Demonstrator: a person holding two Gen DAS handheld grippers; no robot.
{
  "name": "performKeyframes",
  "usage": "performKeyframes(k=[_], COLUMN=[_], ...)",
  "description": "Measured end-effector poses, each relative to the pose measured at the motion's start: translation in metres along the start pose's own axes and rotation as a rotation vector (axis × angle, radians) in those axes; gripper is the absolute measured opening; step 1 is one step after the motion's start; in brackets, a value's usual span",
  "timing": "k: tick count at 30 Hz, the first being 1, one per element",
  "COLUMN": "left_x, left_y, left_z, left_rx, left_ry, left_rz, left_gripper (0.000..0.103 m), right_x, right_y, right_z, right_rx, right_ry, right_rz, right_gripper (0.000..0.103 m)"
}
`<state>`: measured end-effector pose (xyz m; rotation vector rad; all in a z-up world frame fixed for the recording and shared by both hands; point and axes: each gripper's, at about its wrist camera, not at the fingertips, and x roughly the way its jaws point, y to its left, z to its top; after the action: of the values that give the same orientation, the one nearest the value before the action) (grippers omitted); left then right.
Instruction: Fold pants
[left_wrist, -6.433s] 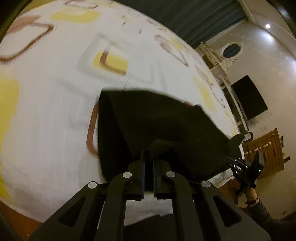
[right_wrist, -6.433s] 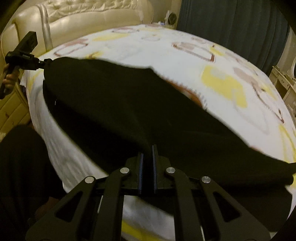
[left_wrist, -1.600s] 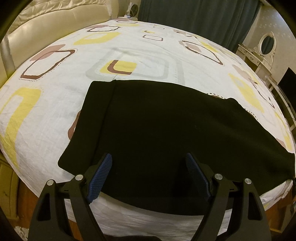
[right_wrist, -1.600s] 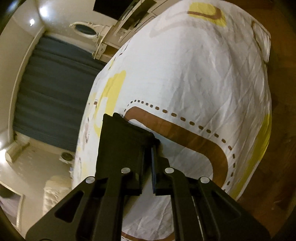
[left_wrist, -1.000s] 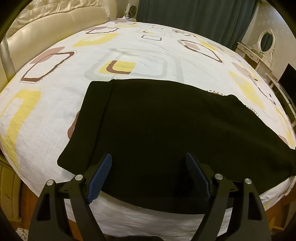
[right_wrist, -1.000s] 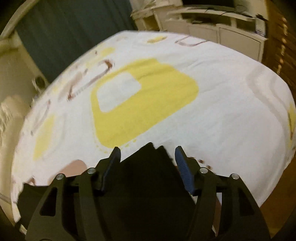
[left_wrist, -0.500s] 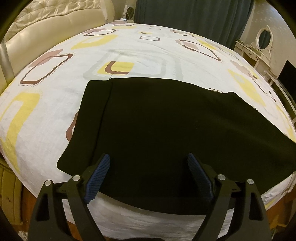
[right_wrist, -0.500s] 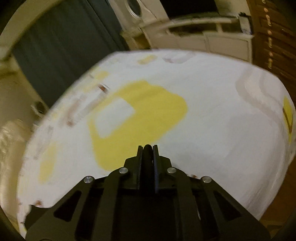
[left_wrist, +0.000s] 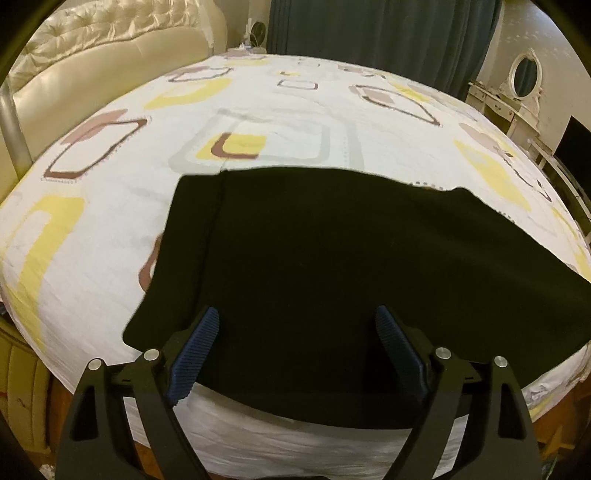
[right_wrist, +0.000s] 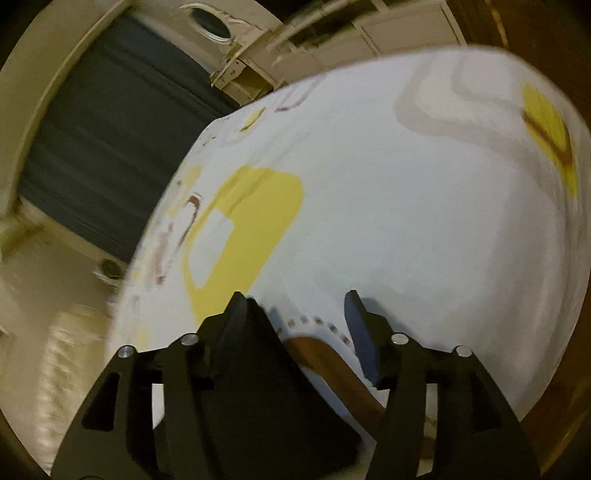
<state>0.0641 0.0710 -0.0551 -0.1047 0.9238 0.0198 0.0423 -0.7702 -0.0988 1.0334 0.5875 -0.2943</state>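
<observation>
The black pants (left_wrist: 332, 258) lie flat on the patterned bed sheet (left_wrist: 110, 206), folded lengthwise, waistband at the left, legs running right to the bed's near edge. My left gripper (left_wrist: 297, 321) is open and empty, its blue-padded fingers (left_wrist: 195, 343) hovering over the pants' near edge. My right gripper (right_wrist: 295, 306) is open and empty above the sheet at the leg end. A dark corner of the pants (right_wrist: 258, 387) shows by its left finger. The right wrist view is blurred.
A cream tufted headboard (left_wrist: 92, 74) stands at the far left, dark curtains (left_wrist: 369, 33) behind the bed. A white dresser with an oval mirror (left_wrist: 524, 77) and a dark screen (left_wrist: 576, 144) stand at the right. Wooden floor shows beyond the bed's edge (right_wrist: 554, 387).
My right gripper was shut half a second ago and has opened and tilted, now off the pants' leg end. My left gripper stays open over the pants, barely moved.
</observation>
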Motion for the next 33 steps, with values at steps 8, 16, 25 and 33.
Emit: performKeyframes(k=[8,16,25,33], left_x=[-0.003,-0.01,-0.03,-0.049], left_y=[0.003,0.007,0.026,0.036], left_z=[0.004,0.007,0.007,0.011], left_rx=[-0.03,-0.057,-0.091,-0.13], left_ry=[0.006,0.016,0.047,0.012], left_rz=[-0.016,-0.026,-0.008,-0.022], left_gripper=[0.086,0.086,0.086,0.086], right_x=[0.005,0.027,-0.018,-0.061], right_y=[-0.012,0.034,0.103,0.186], right_z=[-0.027,-0.063,-0.073,-0.092], right_rx=[0.007,-0.136,-0.172,-0.293], right_ry=[0.205,0.269,0.117,0.086], right_rz=[0.18,0.065,0.153,0.257], right_gripper=[0.06,0.019,0.018,0.018])
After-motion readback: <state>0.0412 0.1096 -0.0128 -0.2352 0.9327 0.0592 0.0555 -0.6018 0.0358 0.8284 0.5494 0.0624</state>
